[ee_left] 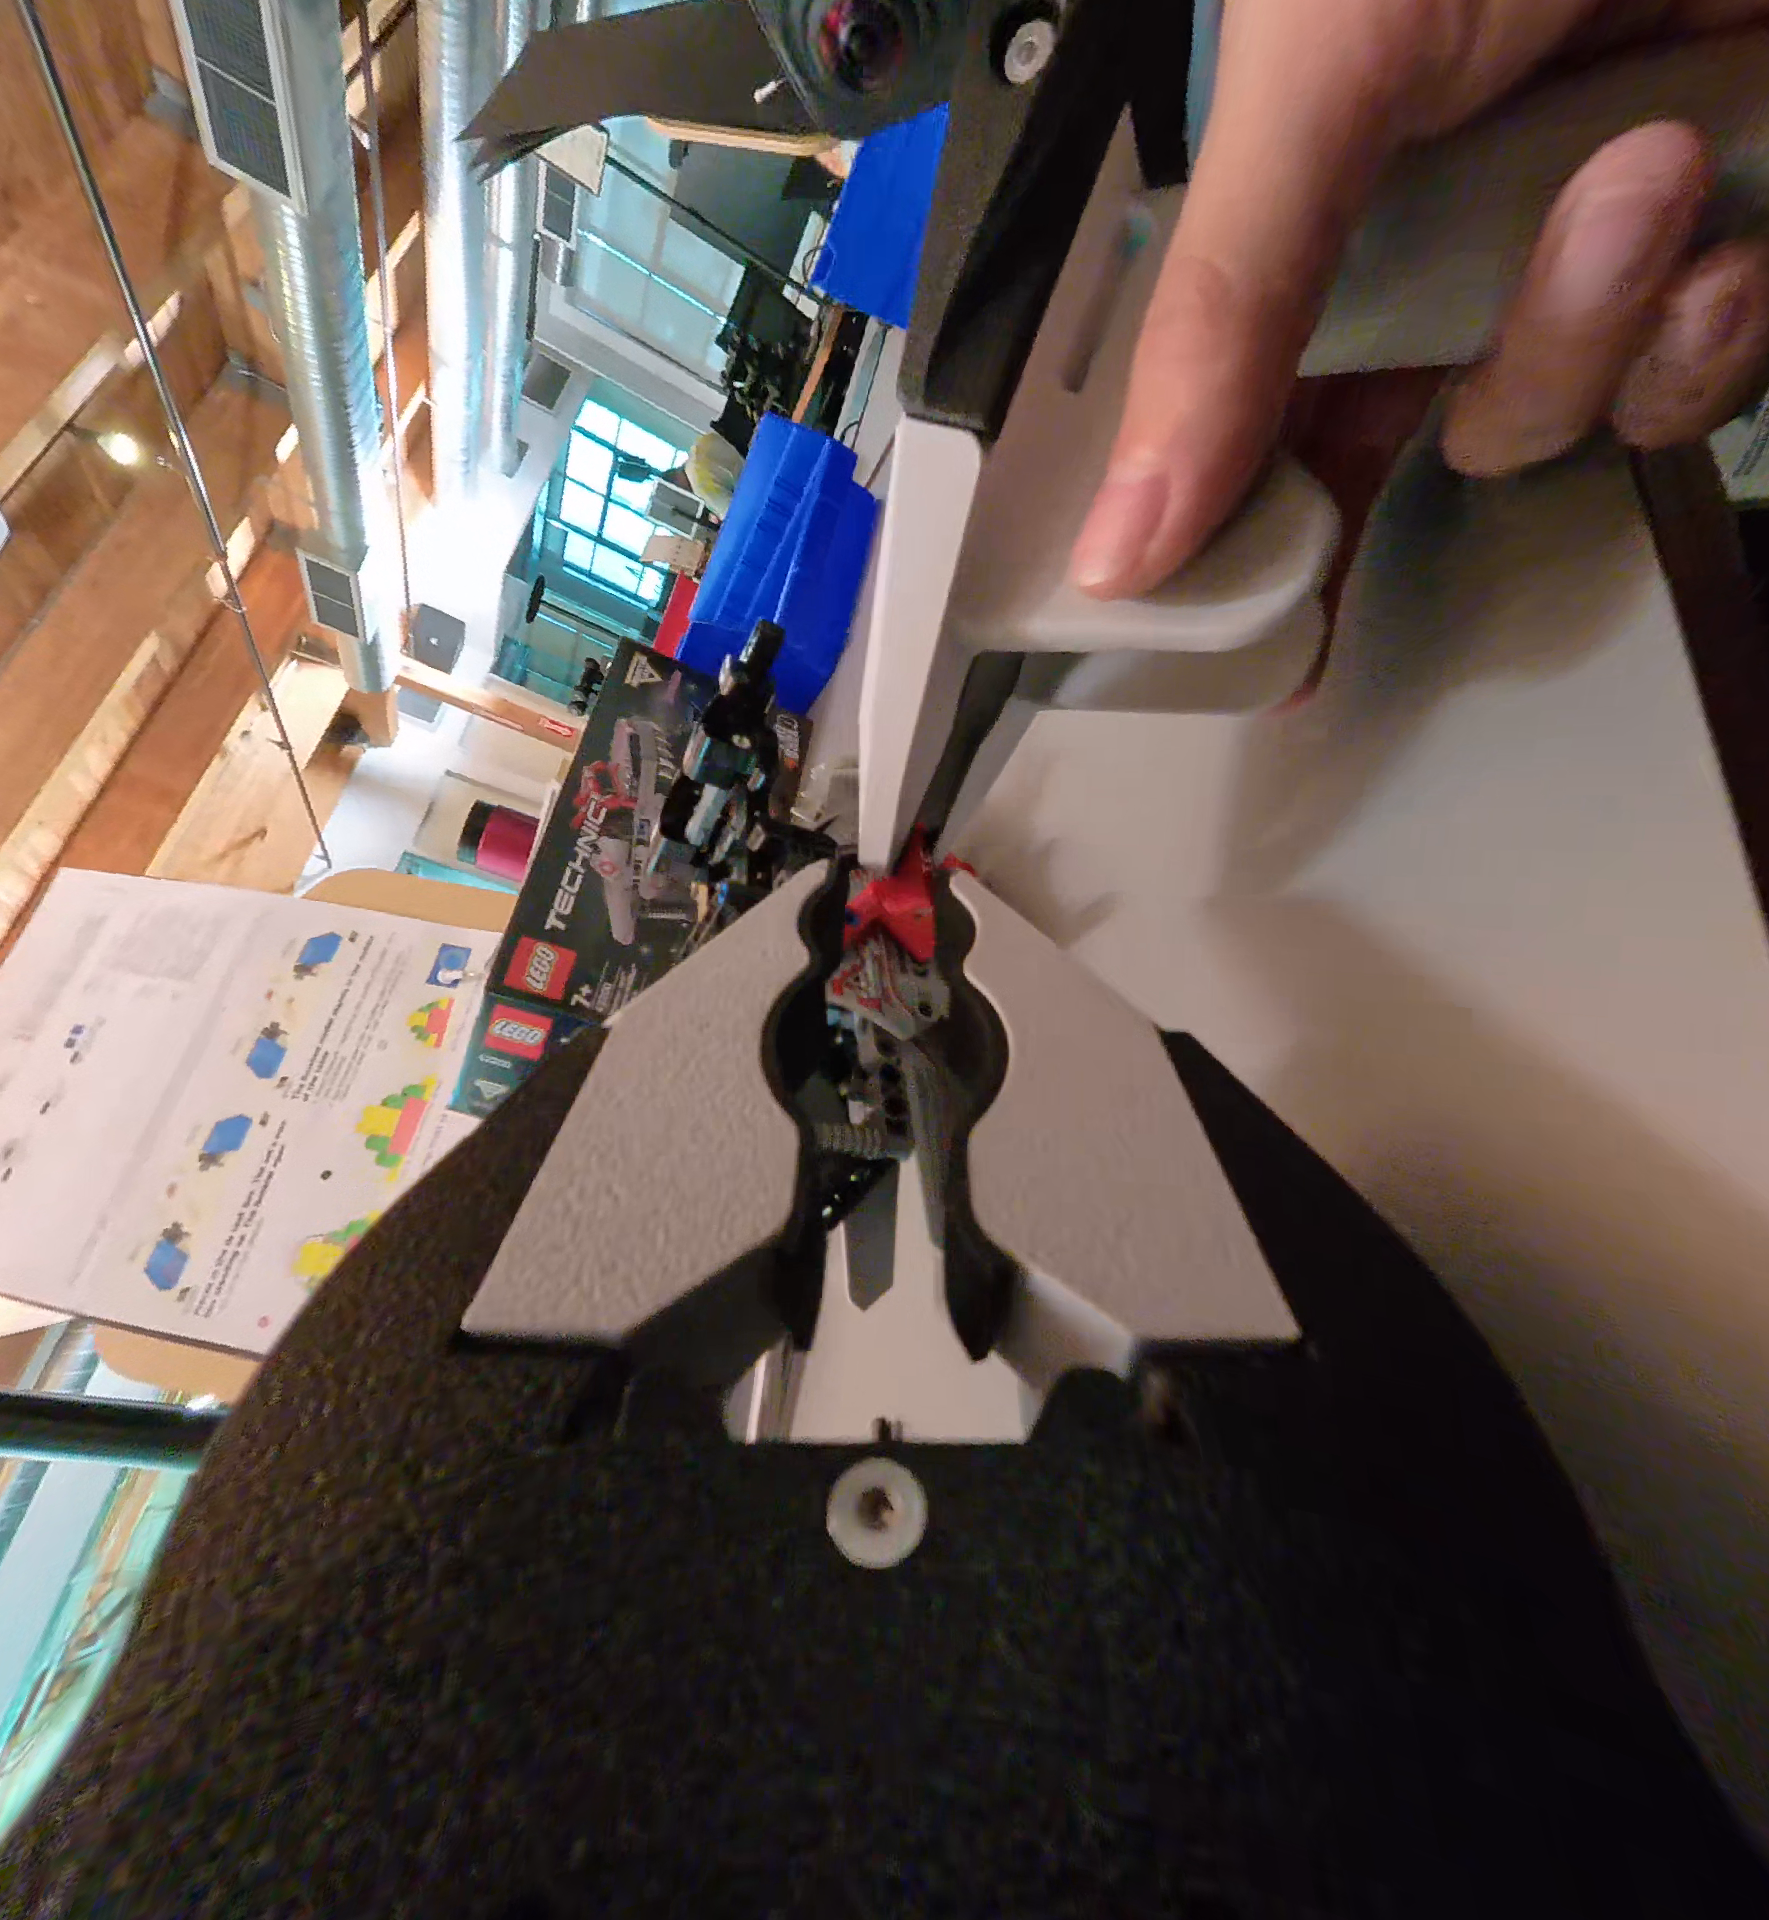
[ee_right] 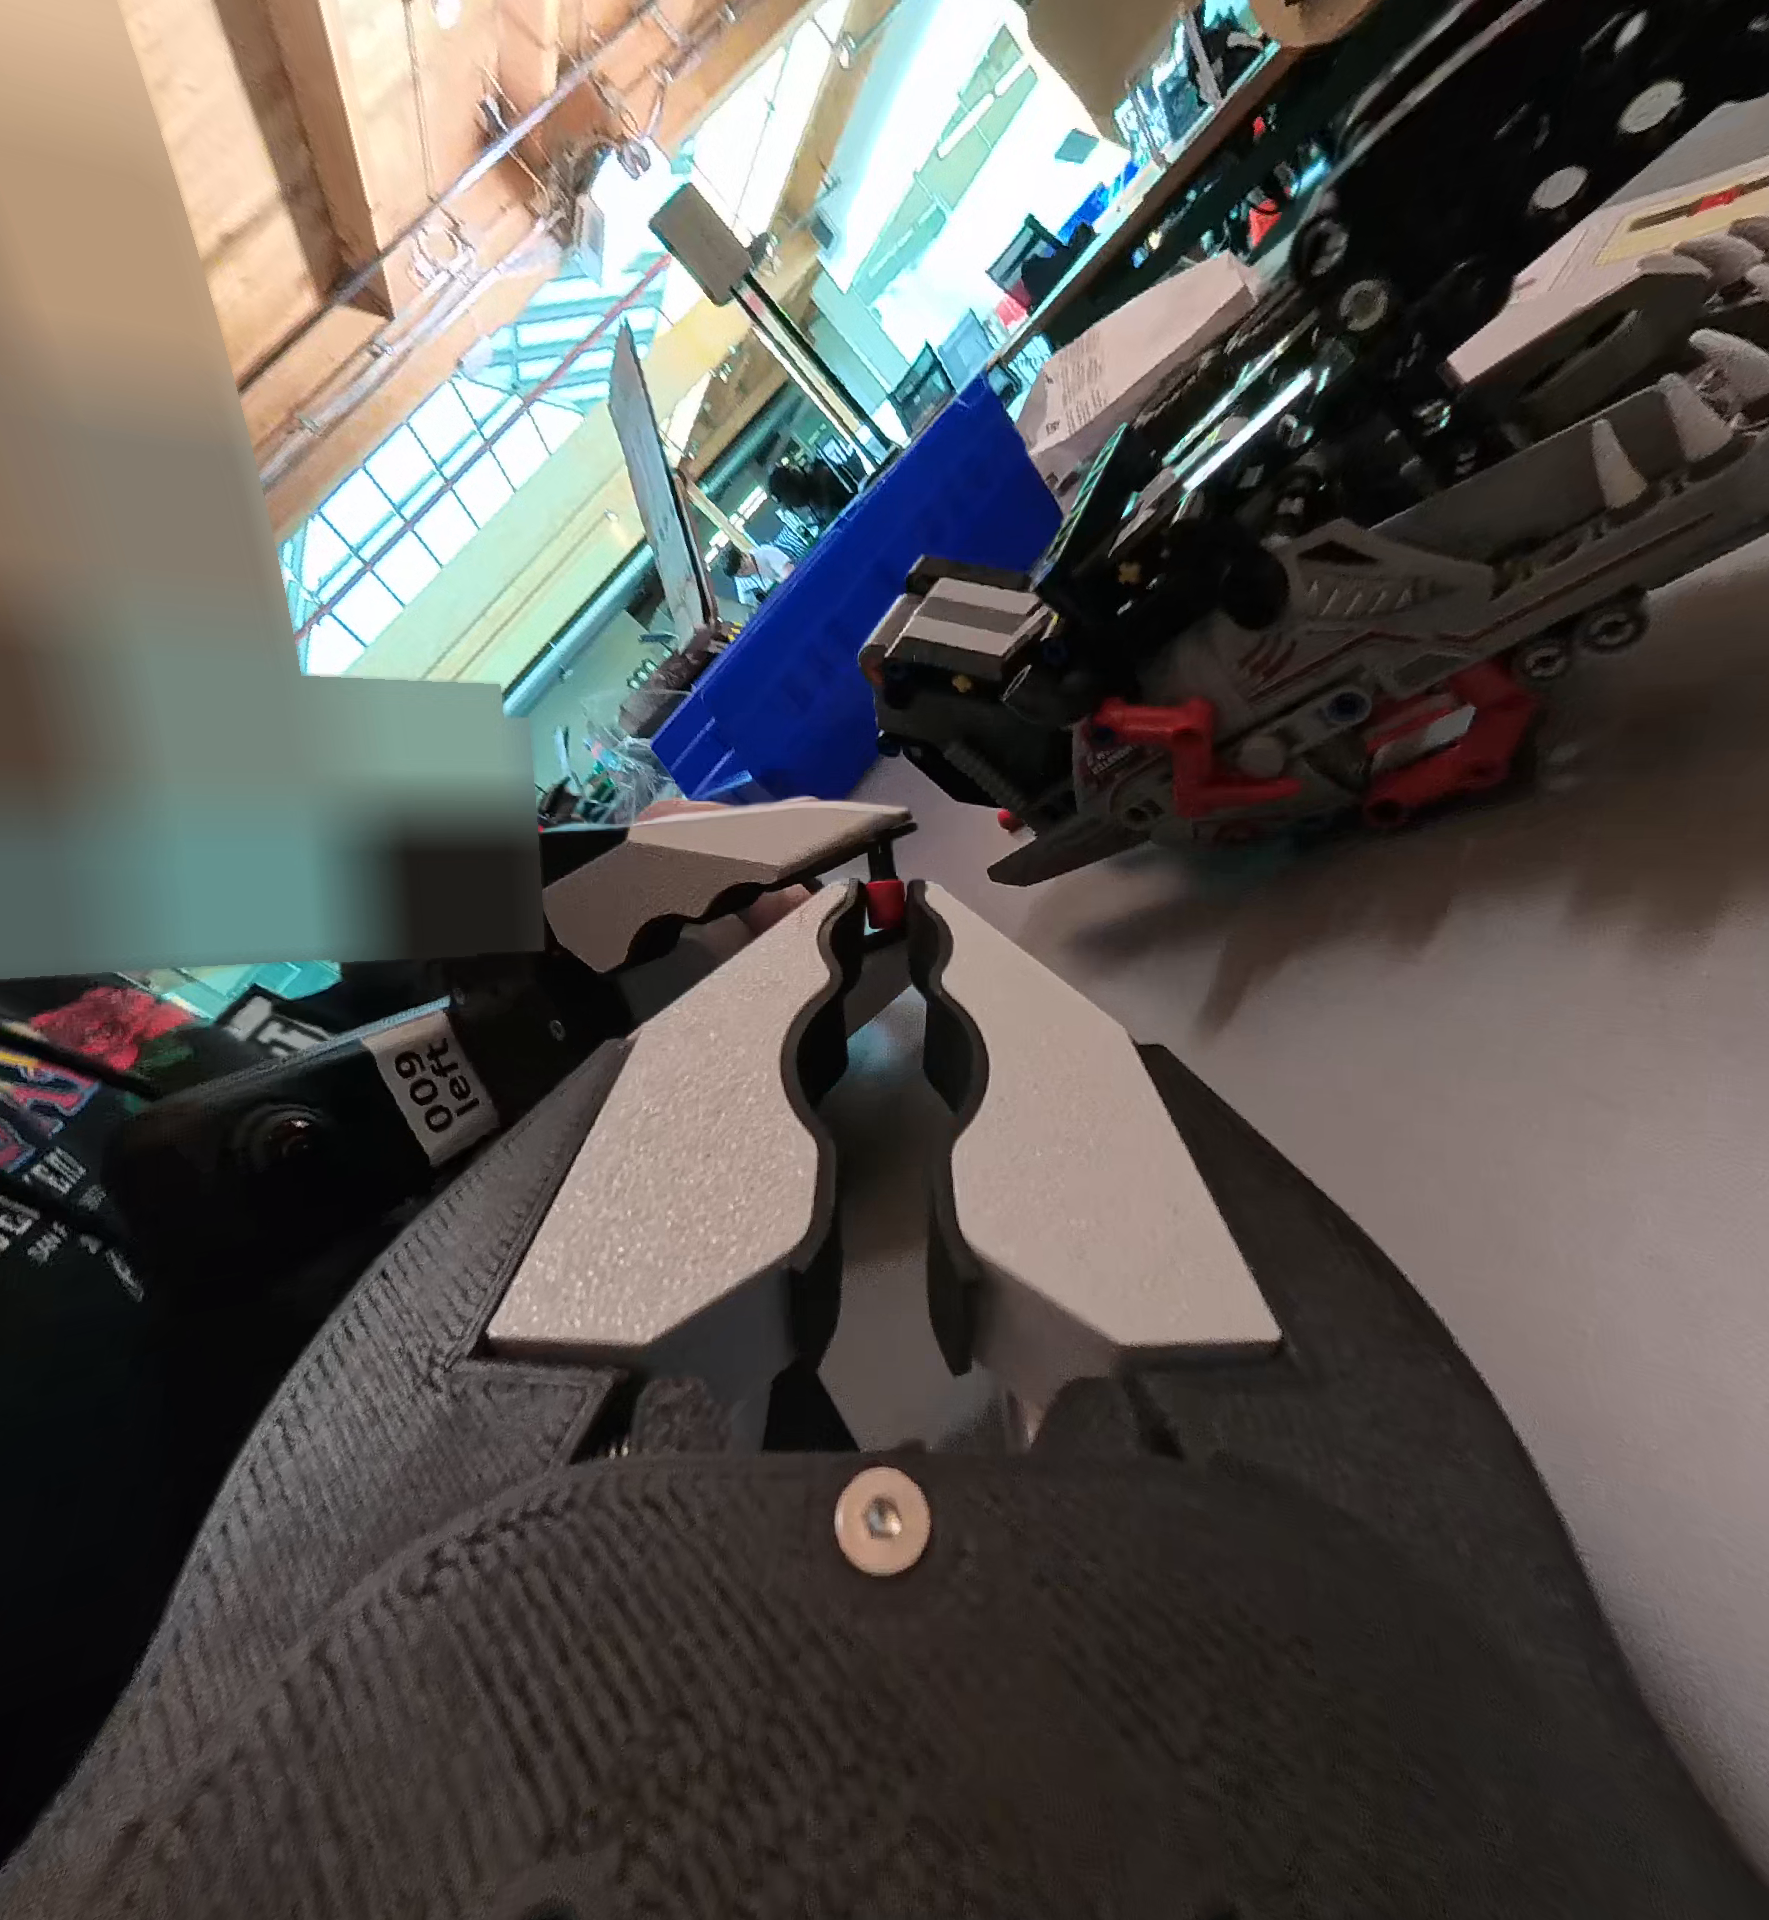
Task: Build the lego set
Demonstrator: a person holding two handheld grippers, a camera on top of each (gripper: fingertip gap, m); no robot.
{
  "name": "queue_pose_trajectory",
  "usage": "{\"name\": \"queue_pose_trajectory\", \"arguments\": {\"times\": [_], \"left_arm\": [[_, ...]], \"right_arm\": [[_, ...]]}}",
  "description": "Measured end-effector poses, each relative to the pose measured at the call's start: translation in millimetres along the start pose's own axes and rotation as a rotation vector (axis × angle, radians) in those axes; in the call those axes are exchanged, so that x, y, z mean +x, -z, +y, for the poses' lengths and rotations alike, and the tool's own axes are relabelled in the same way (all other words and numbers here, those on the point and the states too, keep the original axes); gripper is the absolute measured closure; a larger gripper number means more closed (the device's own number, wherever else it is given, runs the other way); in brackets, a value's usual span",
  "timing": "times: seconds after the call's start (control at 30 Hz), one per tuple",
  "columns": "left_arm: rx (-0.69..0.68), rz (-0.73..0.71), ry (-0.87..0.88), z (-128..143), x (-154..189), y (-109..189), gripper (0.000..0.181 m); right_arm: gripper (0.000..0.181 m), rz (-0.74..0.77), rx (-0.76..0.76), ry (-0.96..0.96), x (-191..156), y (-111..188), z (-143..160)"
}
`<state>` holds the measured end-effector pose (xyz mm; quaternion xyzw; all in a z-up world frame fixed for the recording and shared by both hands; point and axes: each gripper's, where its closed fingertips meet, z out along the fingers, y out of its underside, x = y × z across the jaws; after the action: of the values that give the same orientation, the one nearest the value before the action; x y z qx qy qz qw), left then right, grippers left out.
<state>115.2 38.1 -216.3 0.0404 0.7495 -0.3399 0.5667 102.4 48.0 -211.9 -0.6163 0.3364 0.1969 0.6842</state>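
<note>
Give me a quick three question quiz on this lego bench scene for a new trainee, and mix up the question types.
1. True or false: the right gripper is empty.
2. What colour is the bin behind the lego model? A blue, B green, C yellow.
3. What does the model rest on?
Key: 1 false, it pinches a small red piece. 2 A. 3 The white table.

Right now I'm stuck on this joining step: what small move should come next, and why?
Probably ease the right gripper slightly toward the left gripper. Its tips pinch a small red piece that meets the left gripper's tip, so pressing them together looks due.
</note>
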Motion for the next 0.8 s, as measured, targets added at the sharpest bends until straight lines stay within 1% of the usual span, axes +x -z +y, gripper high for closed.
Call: {"name": "queue_pose_trajectory", "arguments": {"times": [0.13, 0.3, 0.37, 0.4, 0.47, 0.53, 0.63, 0.67, 0.73, 0.8], "left_arm": [[0.029, 0.008, 0.033, -1, 0, 1, 0.167], [0.041, -0.021, 0.002, -4, -3, 3, 0.167], [0.081, -0.024, 0.044, -8, -5, 4, 0.167], [0.097, 0.0, 0.091, -9, -3, 5, 0.165], [0.121, 0.056, 0.205, -11, -4, 8, 0.157], [0.156, 0.142, 0.341, -15, -8, 13, 0.155], [0.182, 0.402, 0.627, -21, -6, 23, 0.148], [0.208, 0.478, 0.709, -25, -6, 29, 0.148], [0.258, 0.551, 0.825, -31, -11, 37, 0.149], [0.303, 0.619, 0.871, -39, -10, 45, 0.156]], "right_arm": [[0.175, -0.004, 0.004, 0.046, -3, 0, 1], [0.175, -0.025, 0.007, 0.042, -5, 1, 0], [0.175, -0.045, 0.026, 0.074, -10, 3, -1], [0.175, -0.062, 0.036, 0.09, -13, 4, -2], [0.175, -0.092, 0.057, 0.122, -19, 7, -3], [0.175, -0.113, 0.076, 0.156, -23, 9, -4], [0.175, -0.14, 0.117, 0.207, -31, 13, -7], [0.175, -0.152, 0.126, 0.228, -34, 14, -8], [0.175, -0.17, 0.146, 0.271, -41, 16, -8], [0.175, -0.203, 0.168, 0.313, -50, 18, -9]]}}
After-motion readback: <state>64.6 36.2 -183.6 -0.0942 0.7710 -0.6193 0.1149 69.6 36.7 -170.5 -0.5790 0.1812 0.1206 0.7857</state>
